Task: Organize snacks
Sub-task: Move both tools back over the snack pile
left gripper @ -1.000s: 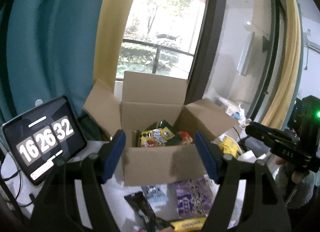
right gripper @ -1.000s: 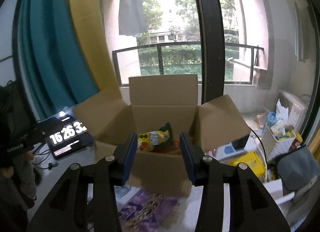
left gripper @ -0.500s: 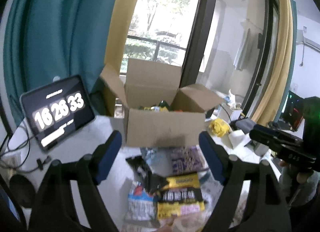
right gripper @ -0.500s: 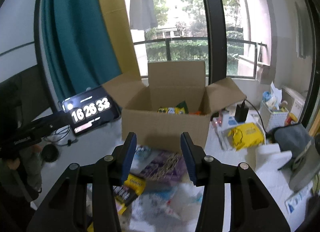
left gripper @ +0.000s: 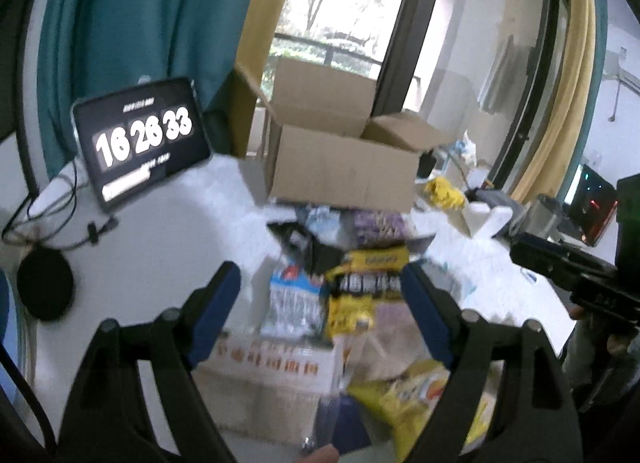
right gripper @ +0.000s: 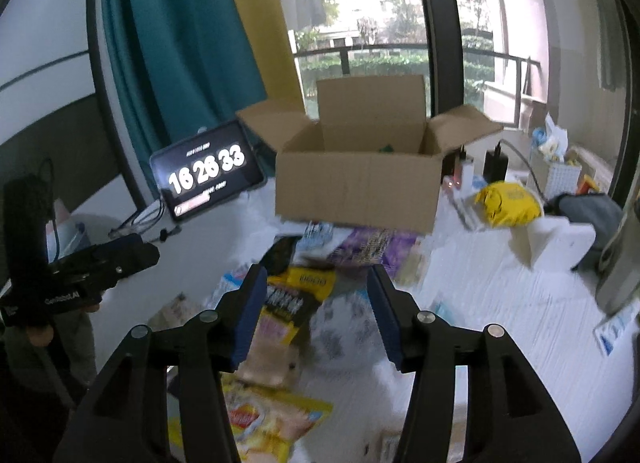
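An open cardboard box (left gripper: pixel 344 171) (right gripper: pixel 360 183) stands at the back of the white table, with a bit of green snack showing inside. In front of it lies a pile of snack packs: a yellow-and-black pack (left gripper: pixel 364 287) (right gripper: pixel 296 295), a purple pack (left gripper: pixel 376 223) (right gripper: pixel 368 247), a blue-and-white pack (left gripper: pixel 292 295) and a yellow chip bag (left gripper: pixel 404 399) (right gripper: pixel 264 419). My left gripper (left gripper: pixel 320 287) hangs open above the pile and holds nothing. My right gripper (right gripper: pixel 316 287) hovers over the same pile with its jaws opening and nothing between them.
A tablet showing a clock (left gripper: pixel 140 139) (right gripper: pixel 208 171) leans at the left with cables beside it. A crumpled yellow bag (right gripper: pixel 508 203), a white block (right gripper: pixel 560 243) and a small basket (right gripper: pixel 560 175) crowd the right side. Window and curtains stand behind the box.
Both grippers have drawn back from the box and tipped downward, so the snack pile in front of it has come into view. Both pairs of jaws stand wider than before.
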A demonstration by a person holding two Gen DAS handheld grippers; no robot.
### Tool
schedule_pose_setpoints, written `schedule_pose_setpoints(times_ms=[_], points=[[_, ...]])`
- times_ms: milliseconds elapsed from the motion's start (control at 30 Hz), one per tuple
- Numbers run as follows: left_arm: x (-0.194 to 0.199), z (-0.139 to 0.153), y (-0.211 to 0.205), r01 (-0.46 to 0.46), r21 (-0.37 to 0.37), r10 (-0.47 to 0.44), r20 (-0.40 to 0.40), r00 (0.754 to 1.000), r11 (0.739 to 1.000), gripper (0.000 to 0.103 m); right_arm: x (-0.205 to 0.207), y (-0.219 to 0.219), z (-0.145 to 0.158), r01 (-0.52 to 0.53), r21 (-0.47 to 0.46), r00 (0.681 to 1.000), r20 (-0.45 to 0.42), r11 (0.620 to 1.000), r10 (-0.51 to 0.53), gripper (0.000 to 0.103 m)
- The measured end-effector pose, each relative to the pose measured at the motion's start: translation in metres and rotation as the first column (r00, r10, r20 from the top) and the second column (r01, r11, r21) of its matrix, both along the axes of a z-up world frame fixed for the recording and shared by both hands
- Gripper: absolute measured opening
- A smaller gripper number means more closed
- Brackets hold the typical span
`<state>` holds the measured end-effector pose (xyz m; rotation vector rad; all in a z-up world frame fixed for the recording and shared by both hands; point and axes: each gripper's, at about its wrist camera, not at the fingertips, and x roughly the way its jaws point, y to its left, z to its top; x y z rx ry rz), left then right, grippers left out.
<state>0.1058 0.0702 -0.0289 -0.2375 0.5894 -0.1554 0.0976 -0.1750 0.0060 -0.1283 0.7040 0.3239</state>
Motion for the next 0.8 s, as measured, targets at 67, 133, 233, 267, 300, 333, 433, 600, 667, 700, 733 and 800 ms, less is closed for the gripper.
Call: schedule_pose_setpoints(times_ms=[67,133,233,267,300,333,433,600,667,700,733,800], points=[[-0.006,-0.011,-0.001,-0.002,0.002,0.002,-0.029,1.0,1.0,0.084,-0.007,0.001,-0.008,0.001,-0.006,1.0,-0.02,1.0,-0.001,0.057],[-0.013,-0.022,-0.001,-0.004,0.003,0.004,-0.057,0.998,1.0,0.085,-0.014,0.002,-0.017,0.002,-0.009,0.999,-0.045,1.0,-0.002,0.062],[-0.019,-0.038,0.0,-0.007,0.0,0.007,-0.098,0.995,1.0,0.094,-0.023,0.005,-0.031,-0.005,-0.015,0.996,-0.085,1.0,0.004,0.066],[-0.021,-0.042,0.001,-0.008,0.003,0.008,-0.109,0.994,1.0,0.096,-0.025,0.006,-0.035,-0.007,-0.018,0.995,-0.095,1.0,0.005,0.066],[-0.022,-0.046,0.001,-0.011,0.005,0.011,-0.12,0.993,1.0,0.096,-0.029,0.007,-0.039,-0.01,-0.022,0.994,-0.106,1.0,0.007,0.068],[-0.024,-0.052,0.002,-0.012,0.008,0.014,-0.138,0.99,1.0,0.096,-0.032,0.008,-0.044,-0.014,-0.025,0.993,-0.12,1.0,0.01,0.069],[-0.025,-0.066,0.004,-0.018,0.024,0.022,-0.179,0.984,1.0,0.096,-0.039,0.009,-0.059,-0.019,-0.022,0.986,-0.163,1.0,0.015,0.074],[-0.026,-0.079,0.007,-0.025,0.058,0.036,-0.206,0.978,0.998,0.096,-0.044,0.012,-0.077,-0.033,-0.019,0.971,-0.236,0.999,0.028,0.08],[-0.024,-0.082,0.007,-0.02,0.061,0.033,-0.213,0.976,0.998,0.096,-0.045,0.012,-0.084,-0.037,-0.01,0.964,-0.263,0.999,0.033,0.081],[-0.023,-0.085,0.007,-0.018,0.06,0.032,-0.225,0.974,0.998,0.096,-0.045,0.013,-0.088,-0.039,-0.01,0.96,-0.276,0.999,0.034,0.082],[-0.023,-0.087,0.006,-0.018,0.064,0.032,-0.234,0.972,0.998,0.096,-0.046,0.014,-0.092,-0.039,-0.013,0.958,-0.286,0.999,0.033,0.082],[-0.025,-0.089,0.003,-0.02,0.093,0.041,-0.229,0.973,0.996,0.096,-0.045,0.014,-0.101,-0.035,-0.018,0.95,-0.311,0.999,0.027,0.083]])
